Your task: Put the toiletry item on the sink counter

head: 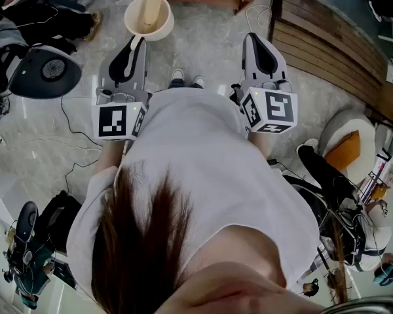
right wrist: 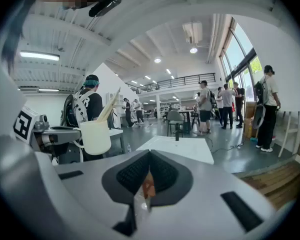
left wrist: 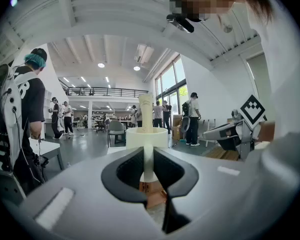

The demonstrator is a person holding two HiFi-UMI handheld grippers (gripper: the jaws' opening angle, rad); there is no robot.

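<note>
Looks like a big open lab or workshop hall, not a home. There's a high ceiling with strip lights [right wrist: 40,56], a railed mezzanine [left wrist: 102,90], tall windows [right wrist: 240,69], work tables [right wrist: 177,146], people [right wrist: 206,106] standing around, and cables [head: 65,124] snaking over the polished floor [head: 203,38].

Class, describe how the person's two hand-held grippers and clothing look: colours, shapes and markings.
Both the left hand-held gripper and the right hand-held gripper have smooth grey shells tapering to two jaws lined with black textured pads. Each carries a white cube printed with black square markers. The person wears a white short-sleeved shirt.
</note>
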